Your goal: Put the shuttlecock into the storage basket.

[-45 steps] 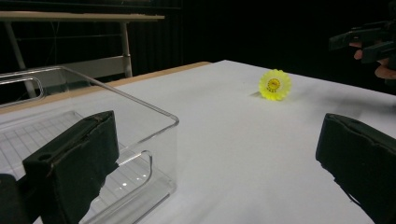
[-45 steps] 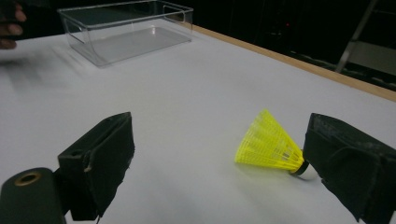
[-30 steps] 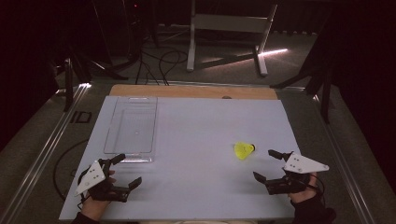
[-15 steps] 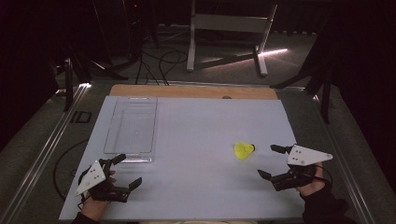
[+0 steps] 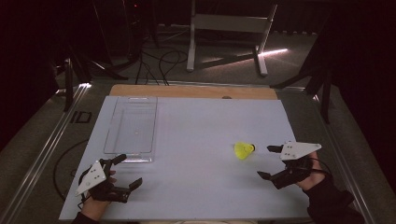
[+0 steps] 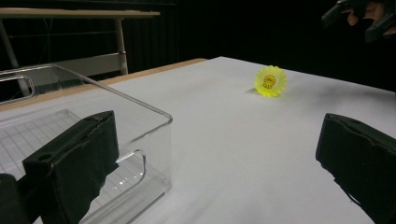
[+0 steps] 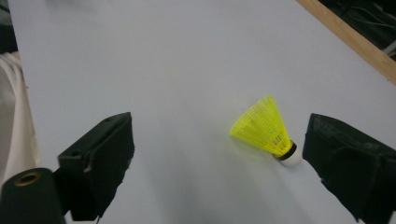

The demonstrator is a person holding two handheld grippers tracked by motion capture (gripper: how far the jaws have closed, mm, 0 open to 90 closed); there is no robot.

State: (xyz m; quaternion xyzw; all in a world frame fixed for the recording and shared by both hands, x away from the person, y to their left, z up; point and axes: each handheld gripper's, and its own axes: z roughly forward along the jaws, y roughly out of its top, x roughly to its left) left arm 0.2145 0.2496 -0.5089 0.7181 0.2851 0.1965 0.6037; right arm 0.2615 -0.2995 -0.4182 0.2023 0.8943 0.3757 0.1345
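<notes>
— While the high view looks down on the table, where does the shuttlecock [image 5: 243, 150] lie?
— On the white sheet [image 5: 201, 140], right of centre, just beside the right gripper [image 5: 270, 162], whose jaws stand wide apart. Over the last second that gripper has slid rightward and a little away from the shuttlecock, so the grasp looks not yet begun. The left gripper [image 5: 125, 170] rests near the front edge, jaws apart, holding nothing, just in front of the clear tray [image 5: 132, 125].
— And the left gripper view?
— Its black jaws frame the tray's near corner [image 6: 154, 135]; the shuttlecock [image 6: 270, 81] shows its round yellow skirt, well apart, with the other hand far off.
— The right gripper view?
— The shuttlecock [image 7: 268, 129] lies on its side, white cork close to one open jaw, untouched.
— The surroundings?
— A wooden strip [image 5: 196, 91] edges the sheet's far side; beyond it, a dark floor with cables [image 5: 159, 60] and a metal stand [image 5: 229, 28].
</notes>
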